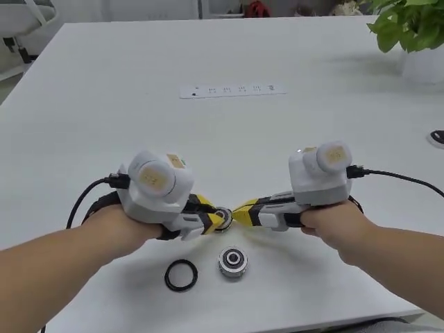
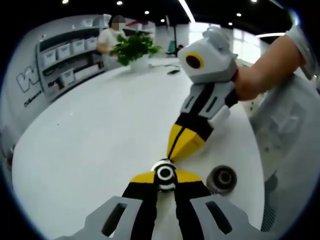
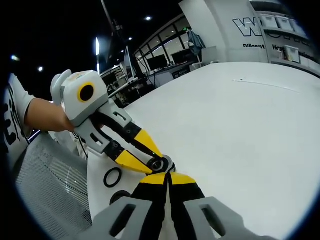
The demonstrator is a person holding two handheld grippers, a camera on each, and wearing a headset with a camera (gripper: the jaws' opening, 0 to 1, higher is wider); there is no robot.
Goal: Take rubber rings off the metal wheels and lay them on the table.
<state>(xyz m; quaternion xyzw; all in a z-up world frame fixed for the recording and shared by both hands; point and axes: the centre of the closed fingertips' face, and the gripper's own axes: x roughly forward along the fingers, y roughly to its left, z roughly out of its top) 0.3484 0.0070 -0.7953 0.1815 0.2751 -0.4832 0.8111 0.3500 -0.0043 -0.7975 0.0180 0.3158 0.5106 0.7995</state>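
Head view: left gripper (image 1: 218, 220) half-hides its wheel (image 1: 223, 214) (blurred, tiny).

Metal wheel (image 1: 222, 216) clamped in left gripper (image 1: 216, 219): the head view shows a sliver, yellow jaw tips cover the rest. Right gripper (image 1: 237, 214), jaws together, meets it. Whether rubber is pinched cannot be told, contact hidden.
Loose wheel (image 3: 120, 196) by the near edge of the table (image 1: 104, 104): half behind a jaw in the right gripper view.
Potted plant (image 1: 409, 24), far right corner: cut by the picture's edges.
Black object (image 1: 437, 137), right table edge: cut off, unidentifiable.
Power strip (image 1: 232, 90): sockets too small to count.
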